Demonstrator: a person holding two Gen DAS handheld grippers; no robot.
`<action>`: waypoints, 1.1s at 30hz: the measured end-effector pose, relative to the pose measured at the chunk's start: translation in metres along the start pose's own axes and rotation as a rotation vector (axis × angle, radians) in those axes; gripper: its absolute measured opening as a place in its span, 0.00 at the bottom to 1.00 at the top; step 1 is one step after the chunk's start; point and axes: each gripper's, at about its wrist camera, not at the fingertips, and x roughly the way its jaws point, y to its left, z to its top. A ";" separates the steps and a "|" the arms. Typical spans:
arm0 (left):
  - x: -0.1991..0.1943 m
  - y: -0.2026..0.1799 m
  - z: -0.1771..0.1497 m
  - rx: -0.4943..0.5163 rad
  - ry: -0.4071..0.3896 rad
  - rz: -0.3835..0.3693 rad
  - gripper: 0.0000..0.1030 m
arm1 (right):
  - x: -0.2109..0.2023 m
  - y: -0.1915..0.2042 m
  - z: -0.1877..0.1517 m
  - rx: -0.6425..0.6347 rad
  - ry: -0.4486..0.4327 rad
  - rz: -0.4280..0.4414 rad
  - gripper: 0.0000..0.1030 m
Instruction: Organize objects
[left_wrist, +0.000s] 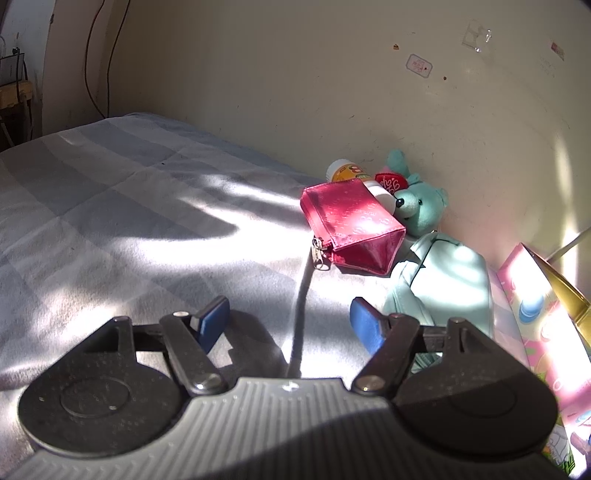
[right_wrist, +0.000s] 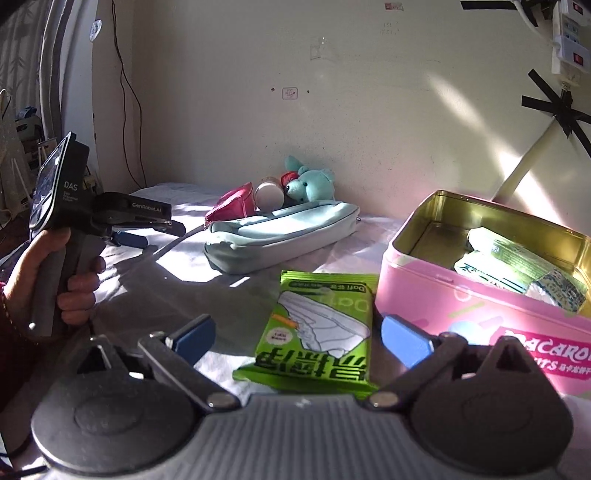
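A green snack packet (right_wrist: 317, 328) lies flat on the bed, between the wide-open blue fingers of my right gripper (right_wrist: 299, 341), which is empty. Right of it stands an open pink tin (right_wrist: 461, 295) holding green packets (right_wrist: 509, 258). My left gripper (left_wrist: 290, 325) is open and empty above the sheet; it also shows in the right wrist view (right_wrist: 129, 236), held by a hand. Ahead of it lie a red pouch (left_wrist: 351, 225), a pale blue pencil case (left_wrist: 443, 284), a teal teddy bear (left_wrist: 421, 206) and a yellow bottle (left_wrist: 347, 171).
The grey-striped bed sheet (left_wrist: 129, 203) spreads left. The wall (left_wrist: 332, 92) runs close behind the objects. The pink tin's side (left_wrist: 543, 332) is at the right in the left wrist view. A white pole (right_wrist: 524, 166) and taped cables sit at the right.
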 end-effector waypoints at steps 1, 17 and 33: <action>0.000 0.000 0.000 -0.002 0.001 -0.002 0.72 | 0.008 0.002 0.001 0.002 0.012 -0.008 0.98; 0.001 -0.001 0.000 0.001 0.008 -0.016 0.75 | 0.033 -0.005 -0.011 -0.075 0.134 0.071 0.74; -0.002 0.001 0.000 0.000 -0.009 -0.031 0.75 | -0.020 -0.052 -0.037 0.044 0.034 0.016 0.94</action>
